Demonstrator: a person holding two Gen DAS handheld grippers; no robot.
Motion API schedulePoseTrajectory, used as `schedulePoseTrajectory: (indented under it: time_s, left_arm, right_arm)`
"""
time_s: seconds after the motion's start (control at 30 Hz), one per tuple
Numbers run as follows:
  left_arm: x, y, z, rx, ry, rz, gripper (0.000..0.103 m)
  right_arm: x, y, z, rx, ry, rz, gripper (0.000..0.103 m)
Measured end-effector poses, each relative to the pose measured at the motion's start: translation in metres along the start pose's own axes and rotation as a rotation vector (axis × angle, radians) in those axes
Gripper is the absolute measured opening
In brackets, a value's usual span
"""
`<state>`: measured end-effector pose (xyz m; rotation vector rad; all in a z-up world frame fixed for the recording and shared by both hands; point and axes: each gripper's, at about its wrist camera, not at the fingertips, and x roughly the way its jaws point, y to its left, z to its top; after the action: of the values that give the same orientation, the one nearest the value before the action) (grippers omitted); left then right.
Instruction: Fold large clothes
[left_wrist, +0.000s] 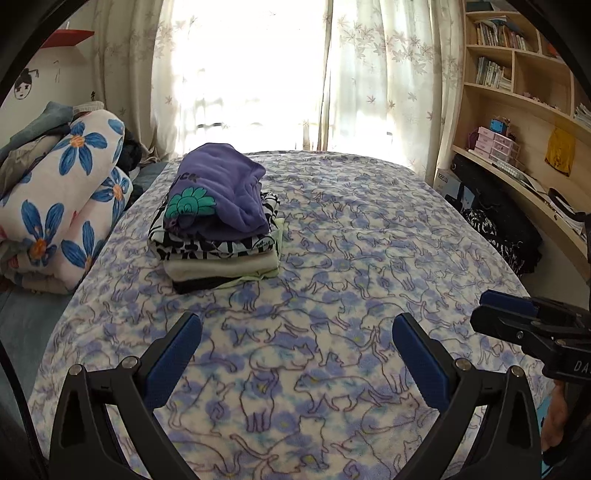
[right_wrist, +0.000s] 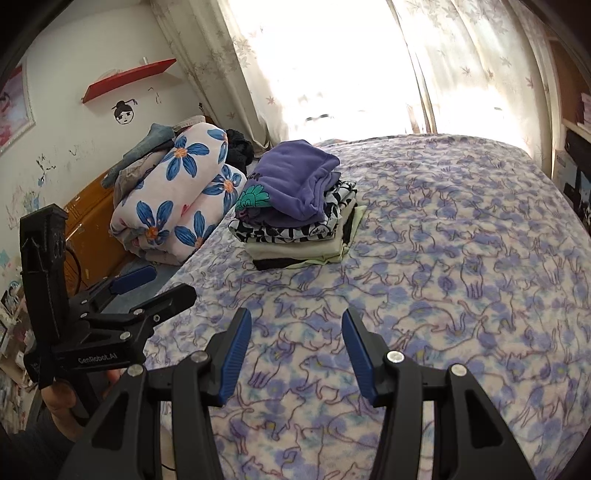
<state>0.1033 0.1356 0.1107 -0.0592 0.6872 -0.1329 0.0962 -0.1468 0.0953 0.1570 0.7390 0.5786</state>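
While both jaws gape empty, folded clothes stack (left_wrist: 218, 218) well beyond them.

We see strong daylight burning through the far curtains (left_wrist: 255, 74), blown out to white; the near bedspread (left_wrist: 332, 258) stays sharp, while fisheye edges bend and darken.

One stack (left_wrist: 218, 221) of about five folded clothes lies on one bed (left_wrist: 369, 258). Beside it is one flowered quilt (left_wrist: 62, 192). Two grippers, left (left_wrist: 295, 325) and right (right_wrist: 295, 321).
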Motion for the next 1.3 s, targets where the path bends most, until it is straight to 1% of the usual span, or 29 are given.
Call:
schedulePoseTrajectory:
  time_s: [0.17,0.27,0.3,0.4,0.5,0.57,0.63,0.73,0.93,1.1,1.3]
  left_arm:
    - [-0.001,-0.001,-0.025,-0.034,0.022,0.016,0.102]
    - [0.001,-0.007,-0.043,-0.041,0.041,0.049,0.102]
    - [0.003,-0.009,-0.048,-0.04,0.049,0.053,0.102]
    - [0.008,-0.016,-0.066,-0.049,0.079,0.038,0.102]
    - [0.016,-0.02,-0.08,-0.077,0.12,0.011,0.102]
    - [0.021,-0.023,-0.089,-0.094,0.145,0.006,0.102]
    - [0.024,-0.026,-0.096,-0.105,0.152,0.019,0.102]
    - [0.027,-0.031,-0.105,-0.113,0.16,0.05,0.102]
    - [0.035,-0.048,-0.117,-0.075,0.192,0.062,0.102]
    - [0.039,-0.063,-0.126,-0.034,0.195,0.092,0.102]
    - [0.042,-0.071,-0.133,-0.031,0.208,0.101,0.102]
  right_arm:
    - [-0.004,-0.002,-0.026,0.04,-0.014,0.0,0.051]
    - [-0.005,-0.003,-0.041,0.058,-0.027,-0.029,0.051]
    - [-0.005,-0.003,-0.048,0.067,-0.024,-0.061,0.051]
    - [-0.005,-0.005,-0.064,0.1,-0.027,-0.099,0.051]
    - [-0.004,-0.009,-0.078,0.122,-0.024,-0.117,0.051]
    - [-0.005,-0.011,-0.088,0.129,-0.022,-0.141,0.051]
    - [-0.007,-0.014,-0.096,0.132,-0.025,-0.167,0.051]
    - [-0.01,-0.017,-0.105,0.142,-0.03,-0.197,0.051]
    - [-0.006,-0.019,-0.12,0.141,0.0,-0.218,0.052]
    - [-0.003,-0.023,-0.127,0.139,0.013,-0.23,0.053]
    - [-0.002,-0.03,-0.135,0.148,0.027,-0.237,0.053]
